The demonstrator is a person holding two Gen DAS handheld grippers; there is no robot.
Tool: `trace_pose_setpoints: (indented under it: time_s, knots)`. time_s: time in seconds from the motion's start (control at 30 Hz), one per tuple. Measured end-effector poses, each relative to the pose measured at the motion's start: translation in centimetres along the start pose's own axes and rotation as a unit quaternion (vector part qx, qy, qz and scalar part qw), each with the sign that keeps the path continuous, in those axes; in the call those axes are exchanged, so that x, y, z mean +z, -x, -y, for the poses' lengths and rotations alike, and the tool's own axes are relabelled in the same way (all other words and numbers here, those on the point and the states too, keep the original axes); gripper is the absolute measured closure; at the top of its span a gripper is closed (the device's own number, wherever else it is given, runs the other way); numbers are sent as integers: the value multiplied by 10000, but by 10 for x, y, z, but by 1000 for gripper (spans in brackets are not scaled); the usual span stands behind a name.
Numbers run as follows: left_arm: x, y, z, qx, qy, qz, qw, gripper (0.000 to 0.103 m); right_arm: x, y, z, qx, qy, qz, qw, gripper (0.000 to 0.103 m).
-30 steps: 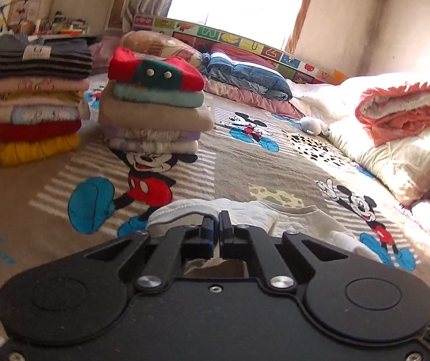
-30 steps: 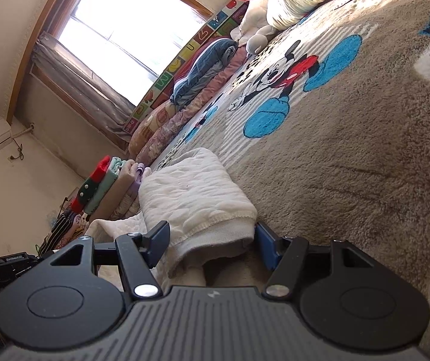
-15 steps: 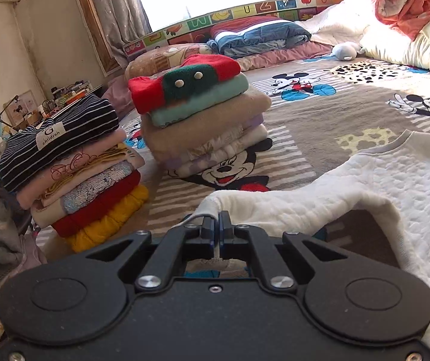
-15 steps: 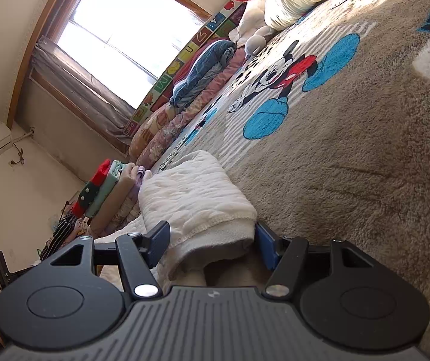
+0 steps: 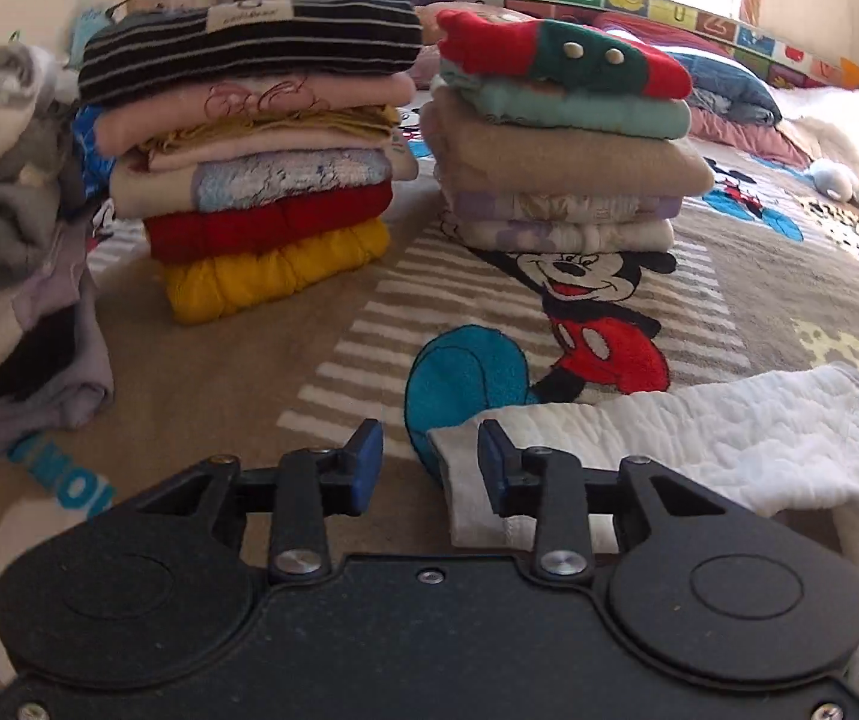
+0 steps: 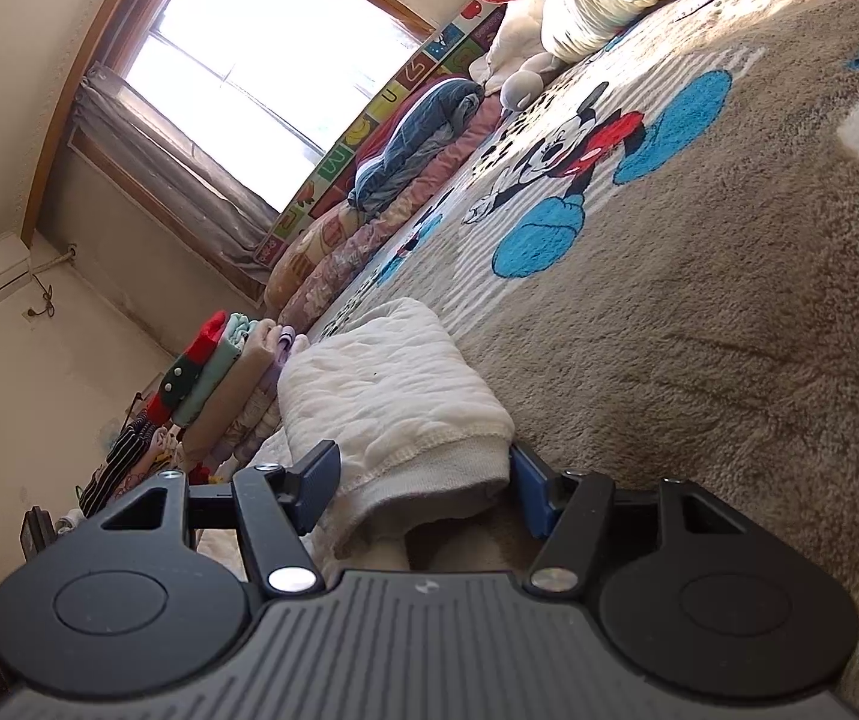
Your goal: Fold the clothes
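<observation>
- While its jaws are opening, the left tool (image 5: 423, 459) hovers low over the bed blanket (image 5: 237, 384); the white quilted garment's (image 5: 729, 438) cuff lies beside one pad, released.
- Right tool (image 6: 423, 480): jaws wide apart, flanking the garment's ribbed folded end; whether they press it cannot be told.
- Two stacks of folded clothes (image 5: 561, 150) stand behind.

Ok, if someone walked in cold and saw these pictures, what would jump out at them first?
Probably the two tall stacks of folded clothes standing side by side on the cartoon mouse blanket. Nearer, a white quilted garment lies on that blanket, a cuff between the opening left gripper jaws, and the right gripper straddles another folded part.
</observation>
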State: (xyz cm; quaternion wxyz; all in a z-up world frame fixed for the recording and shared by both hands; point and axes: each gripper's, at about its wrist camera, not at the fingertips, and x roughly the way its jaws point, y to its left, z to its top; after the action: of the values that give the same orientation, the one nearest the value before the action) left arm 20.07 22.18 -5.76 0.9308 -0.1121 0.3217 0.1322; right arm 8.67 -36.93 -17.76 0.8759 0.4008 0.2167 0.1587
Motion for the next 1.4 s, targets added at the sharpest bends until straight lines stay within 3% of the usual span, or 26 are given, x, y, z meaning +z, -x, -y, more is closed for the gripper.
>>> trace_pose_setpoints:
  time_s: [0.07, 0.13, 0.23, 0.3, 0.43, 0.5, 0.53, 0.57, 0.6, 0.7, 0.77, 0.87, 0.97, 1.07, 1.23, 1.4]
  knots:
    - [-10, 3, -10, -386, 723, -84, 9966, 62, 0, 0, 0, 6, 26, -1, 10000, 42]
    - [-20, 3, -17, -805, 1376, -202, 9870, 62, 0, -1, 0, 11, 30, 4, 10000, 42]
    - [-38, -7, -22, -1406, 2283, -481, 9622, 57, 0, -2, -1, 15, 15, 22, 10000, 42]
    - [-45, -18, -21, -1514, 2712, -674, 9481, 57, 0, -2, -1, -4, 36, 33, 10000, 42]
    - [-45, -33, -21, -1547, 3179, -579, 9336, 57, -1, -2, -2, -13, 61, 41, 10000, 42]
    - [-38, -43, -21, -1400, 3288, -584, 9321, 60, -1, -2, -2, -6, 74, 37, 10000, 42]
    - [-34, -48, -21, -1321, 3339, -589, 9314, 73, -1, -2, -2, -4, 85, 33, 10000, 42]
    - [-29, -53, -18, -1180, 3160, -616, 9394, 89, -1, -2, -2, -3, 92, 30, 10000, 42]
    - [-20, -54, -10, -1095, 2783, -540, 9527, 94, -1, -2, -2, -2, 99, 29, 9999, 42]
    - [7, -50, 17, -849, 1451, -155, 9856, 97, -1, -2, -2, -5, 117, 25, 9999, 42]
    - [21, -46, 31, -687, 689, 156, 9951, 97, -1, -2, -3, -6, 133, 22, 9999, 42]
    - [34, -46, 43, -514, -56, 450, 9976, 97, -2, -2, -3, -8, 168, 10, 9999, 42]
    - [24, -61, 37, -328, -264, 285, 9987, 96, -1, -3, -4, -5, 197, -5, 9998, 42]
    - [5, -80, 26, -151, -28, -228, 9996, 91, -2, -3, -4, -5, 209, -9, 9998, 43]
    - [-6, -76, 0, -347, 948, -243, 9946, 75, -2, -3, -5, -23, 259, -12, 9997, 44]
    - [-18, -58, -3, -229, 1239, -247, 9917, 73, -2, -2, -5, -40, 250, 6, 9997, 44]
